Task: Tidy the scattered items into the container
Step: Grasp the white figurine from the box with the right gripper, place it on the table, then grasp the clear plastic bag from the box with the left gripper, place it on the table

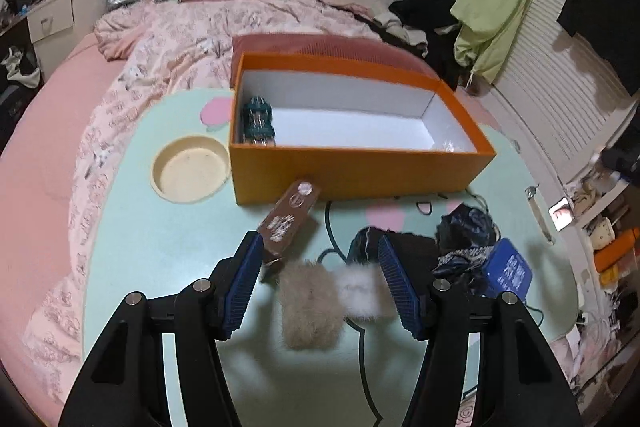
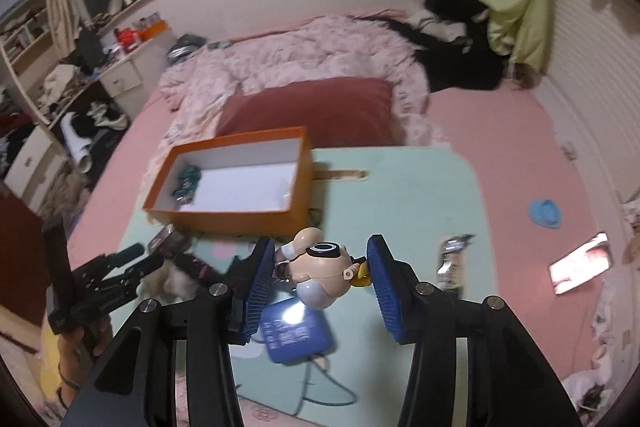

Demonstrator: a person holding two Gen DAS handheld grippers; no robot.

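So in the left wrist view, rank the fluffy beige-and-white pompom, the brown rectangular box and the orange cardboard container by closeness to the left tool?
1. Fluffy beige-and-white pompom, between the fingers.
2. Brown rectangular box, just ahead, left.
3. Orange cardboard container, farthest back.

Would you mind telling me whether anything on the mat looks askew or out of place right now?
Yes: the brown box lies tilted, one end leaning against the orange container's outside wall rather than inside. Only a teal toy is in the container; the fluffy pieces remain loose on the mat.
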